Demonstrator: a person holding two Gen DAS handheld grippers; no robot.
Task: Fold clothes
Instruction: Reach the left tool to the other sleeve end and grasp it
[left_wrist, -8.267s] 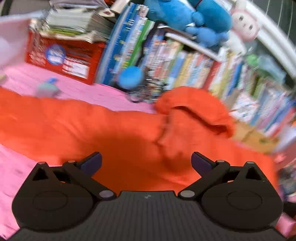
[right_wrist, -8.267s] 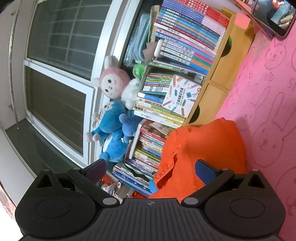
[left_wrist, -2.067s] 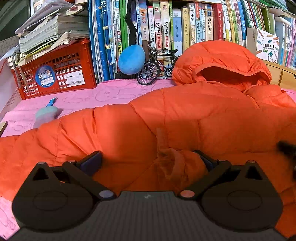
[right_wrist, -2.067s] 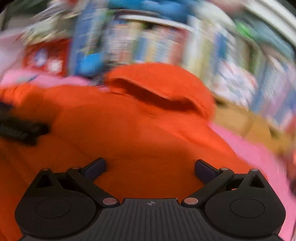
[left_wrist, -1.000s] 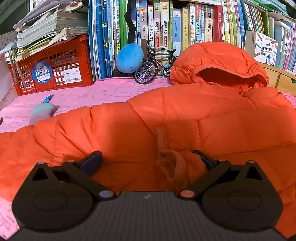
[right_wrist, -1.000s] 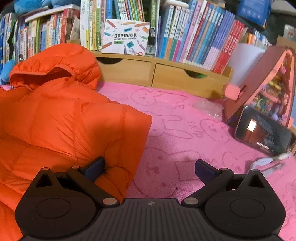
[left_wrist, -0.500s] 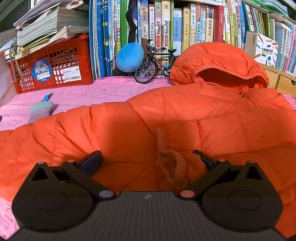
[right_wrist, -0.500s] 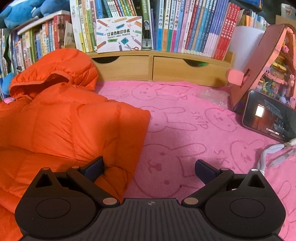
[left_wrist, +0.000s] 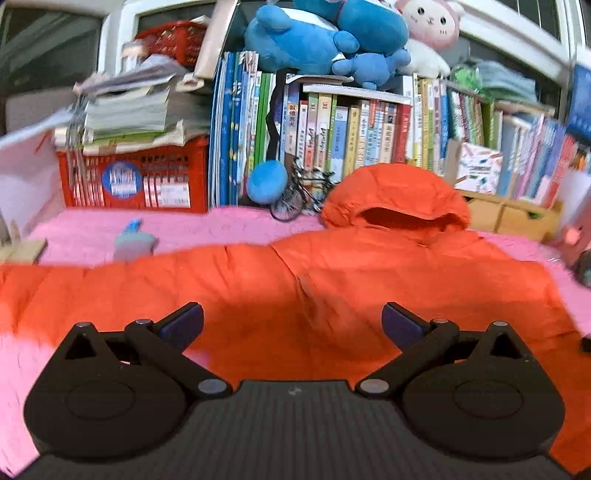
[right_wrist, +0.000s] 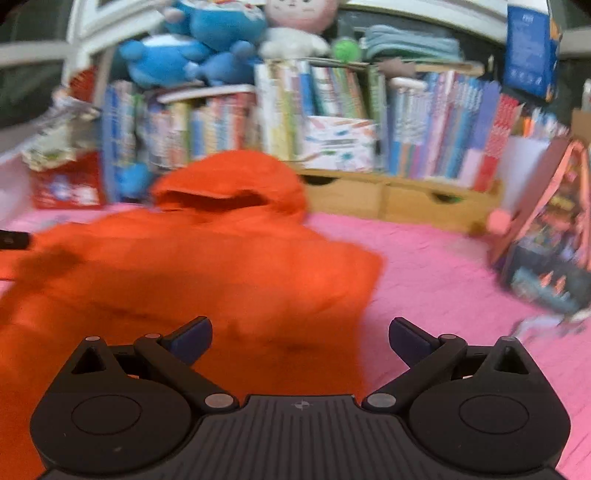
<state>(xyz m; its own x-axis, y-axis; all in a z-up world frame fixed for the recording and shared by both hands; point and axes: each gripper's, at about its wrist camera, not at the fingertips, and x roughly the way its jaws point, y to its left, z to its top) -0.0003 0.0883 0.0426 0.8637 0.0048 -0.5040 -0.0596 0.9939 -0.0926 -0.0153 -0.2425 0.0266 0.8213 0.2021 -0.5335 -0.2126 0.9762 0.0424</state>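
I have both tongs hanging wide apart and empty over the jacket (left_wrist: 332, 280): the left tongs (left_wrist: 292, 319) above its middle, the right tongs (right_wrist: 300, 334) above its right edge, where orange meets the pink cover (right_wrist: 443, 273). The jacket lies spread on the tabletop, hood (left_wrist: 395, 195) toward the books (left_wrist: 343, 129) (right view is blurred), one sleeve (left_wrist: 92, 288) stretched out to my left. A red crate (left_wrist: 133, 177) and plush toys (left_wrist: 325, 33) sit behind.
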